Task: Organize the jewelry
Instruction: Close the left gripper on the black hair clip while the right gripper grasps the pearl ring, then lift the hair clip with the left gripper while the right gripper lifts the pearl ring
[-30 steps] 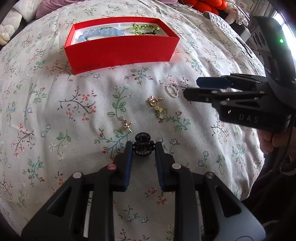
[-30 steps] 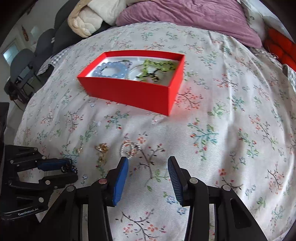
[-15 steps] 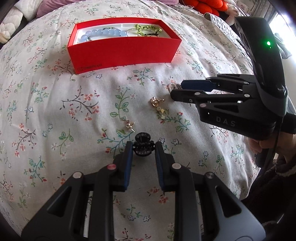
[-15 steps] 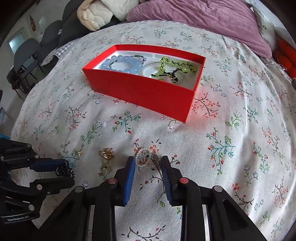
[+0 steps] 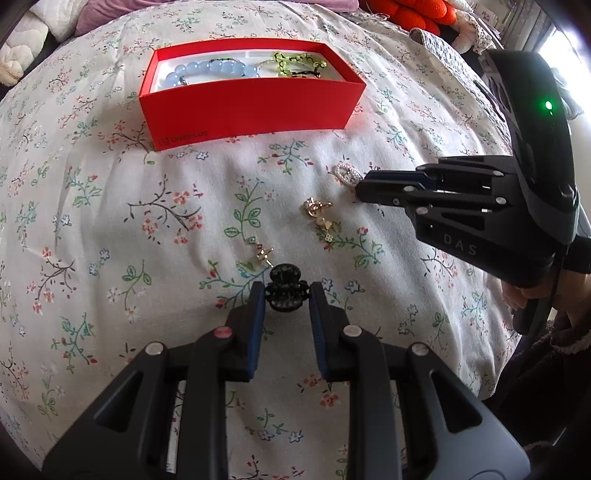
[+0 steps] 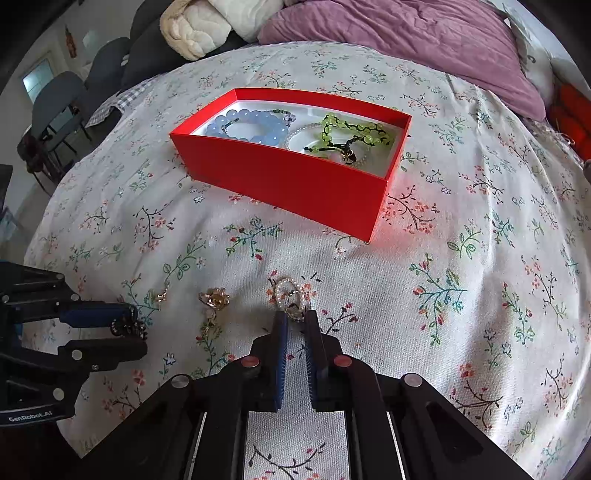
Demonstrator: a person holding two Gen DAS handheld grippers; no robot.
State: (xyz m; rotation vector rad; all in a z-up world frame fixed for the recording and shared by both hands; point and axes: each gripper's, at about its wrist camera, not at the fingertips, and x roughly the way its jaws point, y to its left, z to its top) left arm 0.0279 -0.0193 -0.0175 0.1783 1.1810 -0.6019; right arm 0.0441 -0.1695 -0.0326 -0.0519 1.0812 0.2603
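A red box on the floral bedspread holds a blue bead bracelet, a green bead bracelet and a thin pearl one. My left gripper is shut on a small black hair claw. My right gripper has its jaws closed to a narrow gap at the near end of a pearl ring piece lying on the cloth. A gold earring and a small gold stud lie between the grippers.
A purple blanket and cream pillows lie at the head of the bed. Orange cushions sit at the far right. Chairs stand beyond the bed's left edge.
My right gripper has moved forward to the pearl ring piece and narrowed its jaws from wide open to nearly shut. My left gripper keeps holding the black claw.
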